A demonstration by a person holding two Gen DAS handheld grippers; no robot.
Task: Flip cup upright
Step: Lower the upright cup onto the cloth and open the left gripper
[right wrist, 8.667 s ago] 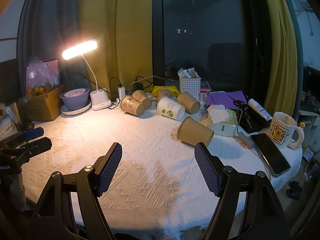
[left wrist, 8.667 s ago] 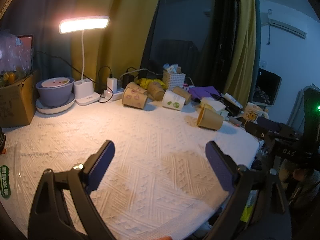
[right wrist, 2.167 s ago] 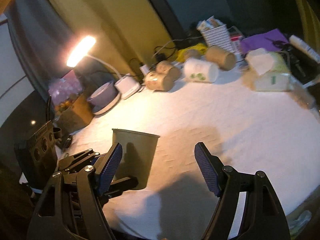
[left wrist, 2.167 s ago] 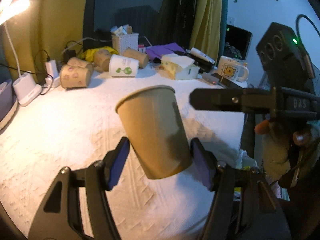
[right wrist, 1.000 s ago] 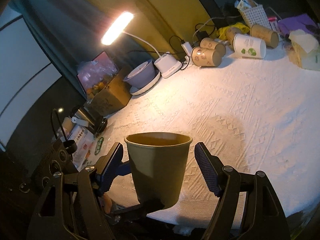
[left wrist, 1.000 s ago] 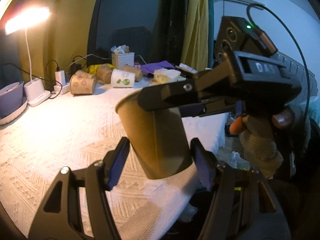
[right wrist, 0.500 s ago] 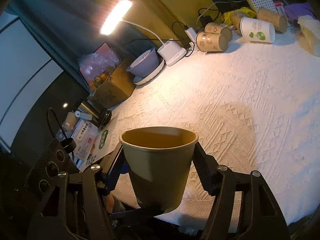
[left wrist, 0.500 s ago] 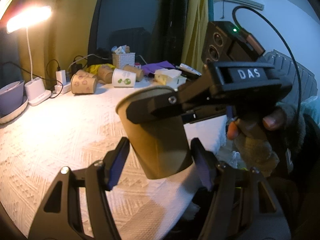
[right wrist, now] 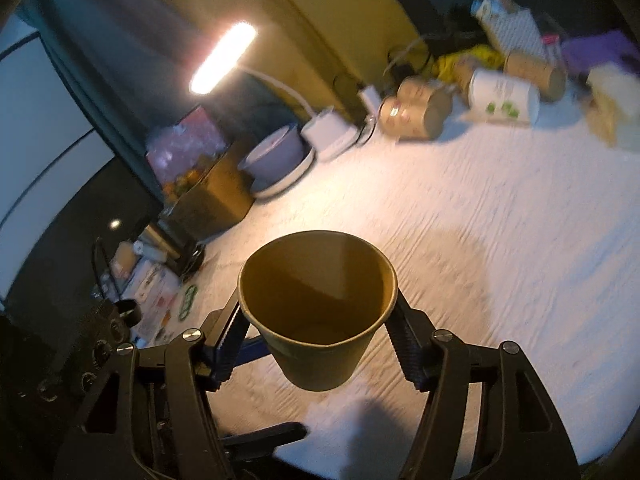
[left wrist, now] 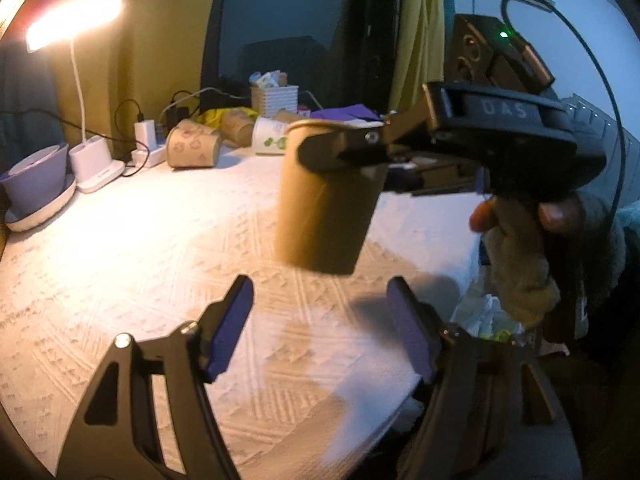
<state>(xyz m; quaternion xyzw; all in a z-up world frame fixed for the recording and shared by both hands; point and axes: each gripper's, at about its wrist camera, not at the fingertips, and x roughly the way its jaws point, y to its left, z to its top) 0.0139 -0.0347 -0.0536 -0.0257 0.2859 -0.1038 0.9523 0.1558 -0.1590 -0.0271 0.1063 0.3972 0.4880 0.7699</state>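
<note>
A plain brown paper cup (right wrist: 318, 316) is held mouth up in the air above the white tablecloth. My right gripper (right wrist: 318, 350) is shut on the brown paper cup just below its rim. In the left wrist view the same cup (left wrist: 324, 208) hangs in the right gripper (left wrist: 344, 152), which reaches in from the right. My left gripper (left wrist: 320, 330) is open and empty, below and in front of the cup, apart from it.
Several paper cups (left wrist: 194, 148) lie on their sides at the back of the table, near a white basket (left wrist: 274, 98). A lit desk lamp (left wrist: 74, 20), a purple bowl (left wrist: 34, 178) and a charger stand at the back left. A cardboard box (right wrist: 212, 196) sits at the left edge.
My left gripper has let go of the cup and opened, drawing back below it. My right gripper has closed on the cup and now carries it alone, lifted and upright.
</note>
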